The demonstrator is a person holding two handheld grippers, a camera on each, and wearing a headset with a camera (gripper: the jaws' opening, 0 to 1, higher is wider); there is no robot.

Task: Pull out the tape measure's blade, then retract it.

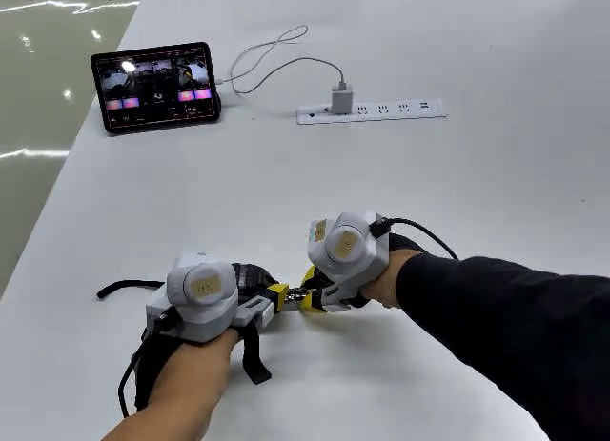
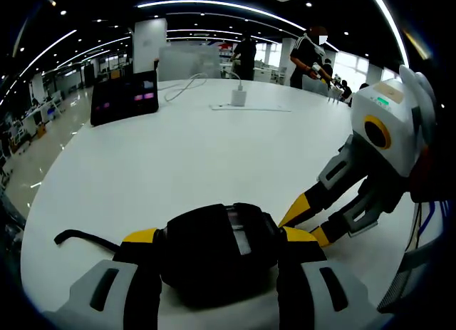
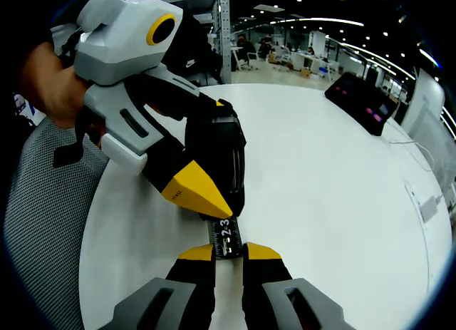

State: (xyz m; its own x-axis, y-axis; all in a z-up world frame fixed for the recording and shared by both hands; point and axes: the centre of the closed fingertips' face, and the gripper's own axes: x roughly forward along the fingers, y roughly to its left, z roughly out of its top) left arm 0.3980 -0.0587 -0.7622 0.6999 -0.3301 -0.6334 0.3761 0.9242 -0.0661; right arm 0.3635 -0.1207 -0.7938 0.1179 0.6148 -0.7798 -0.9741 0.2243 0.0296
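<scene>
In the head view, a white table (image 1: pixel 457 174) has a tablet (image 1: pixel 155 87) and a power strip (image 1: pixel 381 110) at the far side. Close to the person, the left gripper (image 1: pixel 274 294) and the right gripper (image 1: pixel 310 298) meet tip to tip. The black tape measure (image 1: pixel 250 277) sits on the table in the left gripper's jaws, and its black strap (image 1: pixel 124 289) lies out to the side.

In the left gripper view, the two yellow-tipped jaws are squeezed on the two sides of the tape measure (image 2: pixel 214 266), so this tool is holding the case. The right gripper (image 2: pixel 313 216) comes in from the right and touches the front of the case.

In the right gripper view, the jaws are pinched narrow on the blade (image 3: pixel 225 237). Just a little bit of blade sticks out of the case, with some numbers on it. The left gripper (image 3: pixel 192 191) is right above, wrapped round the case.

I think the pull is only starting. The blade is grabbed but almost all of it is inside. Next, the right gripper should pull straight away from the case and keep a tight pinch, while the left one keeps the case from sliding. If the pinch slips, the blade may snap back too soon
</scene>
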